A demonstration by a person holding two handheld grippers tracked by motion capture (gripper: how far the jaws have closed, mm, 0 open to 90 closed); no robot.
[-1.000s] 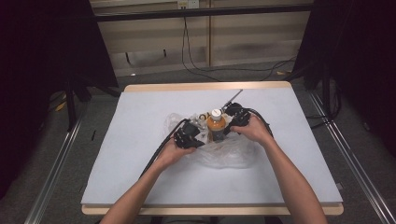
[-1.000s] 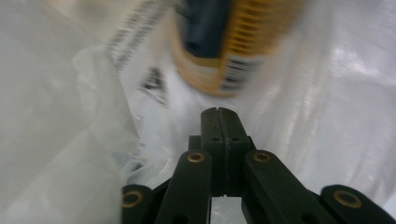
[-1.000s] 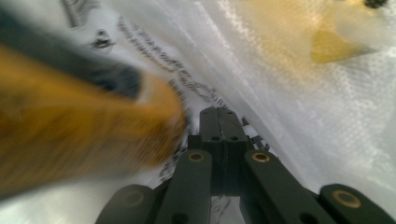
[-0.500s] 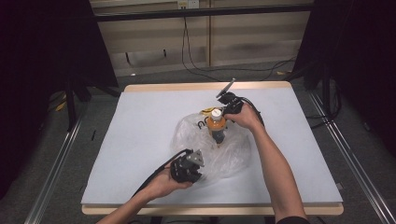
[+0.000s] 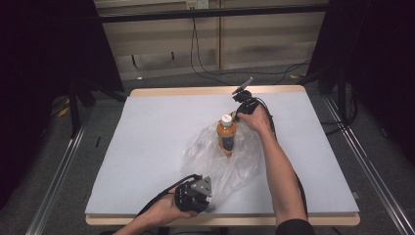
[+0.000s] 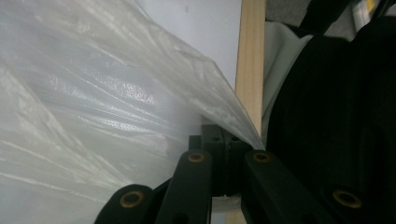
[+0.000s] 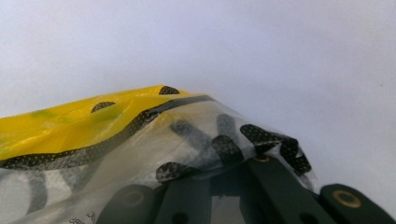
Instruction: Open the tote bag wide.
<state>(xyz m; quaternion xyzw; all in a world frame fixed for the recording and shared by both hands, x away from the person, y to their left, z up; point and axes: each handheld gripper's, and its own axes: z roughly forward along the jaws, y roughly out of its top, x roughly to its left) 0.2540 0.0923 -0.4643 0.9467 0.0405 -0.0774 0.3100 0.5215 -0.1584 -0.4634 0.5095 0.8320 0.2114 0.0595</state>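
The clear plastic bag [image 5: 222, 159] lies stretched on the white table [image 5: 147, 147], a little toward 4 o'clock from the table's middle. An orange bottle [image 5: 226, 136] with a white cap lies inside the bag, with its cap pointing to 12 o'clock.

The left gripper [image 5: 195, 196] is at 6 o'clock, very near the front wooden edge [image 6: 250, 65] of the table. In the left gripper view its jaws are pressed together and they pinch a corner of the bag, which comes to a point just at that wooden edge. Behind this gripper there is almost no table remaining.

The right gripper [image 5: 241, 105] is at 1 o'clock from the bottle, near the cap. In the right gripper view its jaws are closed on the other end of the bag [image 7: 187, 135], where a yellow and black print shows on the film. Between this gripper and the far edge there is a moderate strip of open table.

From the bag toward 9 o'clock the white surface is wide and free. Toward 3 o'clock there is also open surface, but the right forearm [image 5: 279, 166] crosses it
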